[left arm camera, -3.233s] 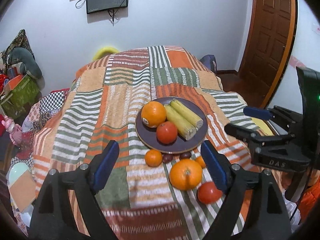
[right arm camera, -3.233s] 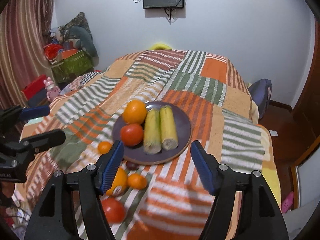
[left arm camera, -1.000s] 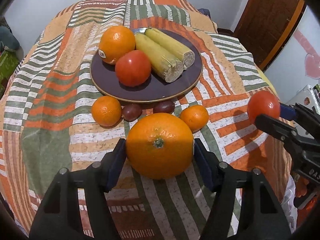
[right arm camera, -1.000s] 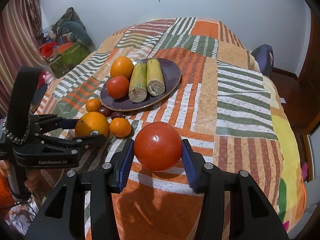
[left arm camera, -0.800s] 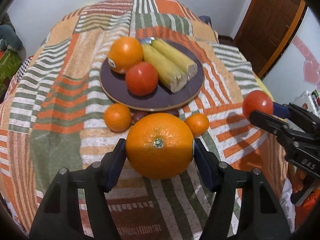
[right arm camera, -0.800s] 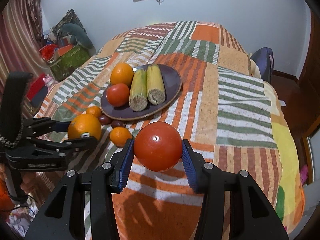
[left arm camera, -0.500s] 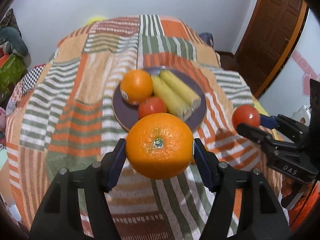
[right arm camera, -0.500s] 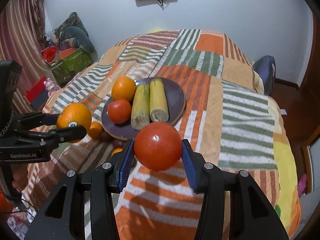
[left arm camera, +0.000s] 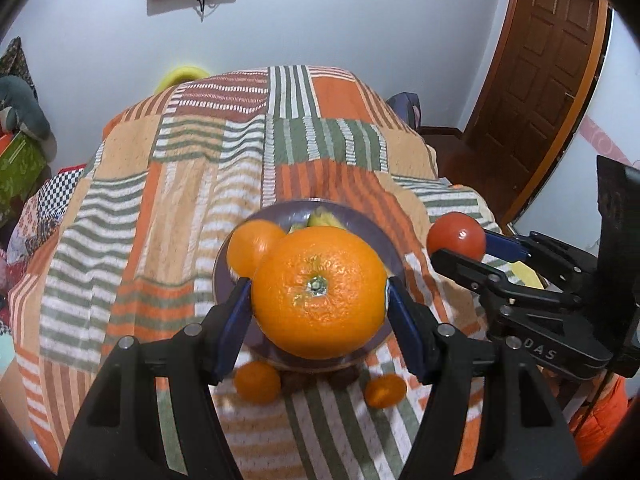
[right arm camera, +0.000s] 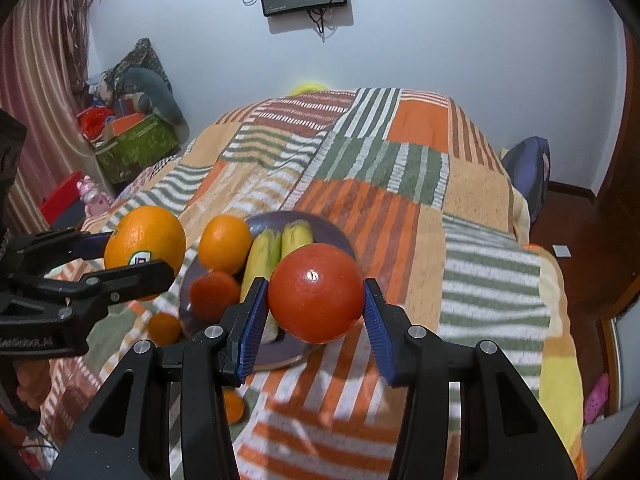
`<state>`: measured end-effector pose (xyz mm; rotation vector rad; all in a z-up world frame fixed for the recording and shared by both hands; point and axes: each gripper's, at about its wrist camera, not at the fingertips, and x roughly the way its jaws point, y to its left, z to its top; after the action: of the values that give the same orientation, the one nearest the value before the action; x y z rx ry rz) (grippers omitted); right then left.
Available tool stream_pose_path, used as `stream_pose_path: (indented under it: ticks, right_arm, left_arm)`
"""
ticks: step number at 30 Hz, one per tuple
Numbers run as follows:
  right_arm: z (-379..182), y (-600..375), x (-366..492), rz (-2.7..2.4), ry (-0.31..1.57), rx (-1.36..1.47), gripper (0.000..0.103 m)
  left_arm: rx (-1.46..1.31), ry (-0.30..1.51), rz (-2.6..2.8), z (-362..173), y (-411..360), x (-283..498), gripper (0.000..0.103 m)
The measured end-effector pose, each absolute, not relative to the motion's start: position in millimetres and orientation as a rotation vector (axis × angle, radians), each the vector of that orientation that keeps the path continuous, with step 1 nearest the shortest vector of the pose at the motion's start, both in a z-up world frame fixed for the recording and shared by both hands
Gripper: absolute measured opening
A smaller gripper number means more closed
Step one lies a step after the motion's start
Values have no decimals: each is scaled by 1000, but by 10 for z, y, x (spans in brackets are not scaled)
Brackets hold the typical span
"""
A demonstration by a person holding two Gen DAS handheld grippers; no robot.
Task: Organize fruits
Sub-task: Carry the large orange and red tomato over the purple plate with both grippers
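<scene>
Left gripper (left arm camera: 318, 300) jaws clamped on big orange (left arm camera: 319, 293), held above bed near its front edge. Right gripper (right arm camera: 316, 308) jaws clamped on tomato (right arm camera: 316, 293), also lifted. Below: two small oranges (left arm camera: 257, 381), dark blurred bits, maybe dates. Farther: plate (right arm camera: 320, 222) mid-bed with orange (right arm camera: 224, 244), tomato, two corn cobs (right arm camera: 280, 242).

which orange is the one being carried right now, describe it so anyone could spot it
Start at the striped patchwork blanket and find the dark plate with corn and fruit. Above the plate's left side, the left hand-held gripper pinches a big orange. It is off the blanket, bigger than the orange on the plate, and has a white sticker.
</scene>
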<state>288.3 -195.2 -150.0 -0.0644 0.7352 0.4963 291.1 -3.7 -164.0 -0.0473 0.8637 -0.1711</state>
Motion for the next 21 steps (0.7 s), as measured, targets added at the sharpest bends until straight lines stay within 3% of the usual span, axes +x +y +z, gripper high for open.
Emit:
stream_pose_path:
  ticks: [21]
  right_arm:
    - [-1756,-1722,3445,471,781,-99,44]
  left_arm:
    - [-72,898,-148,-1942,-91,3542,66]
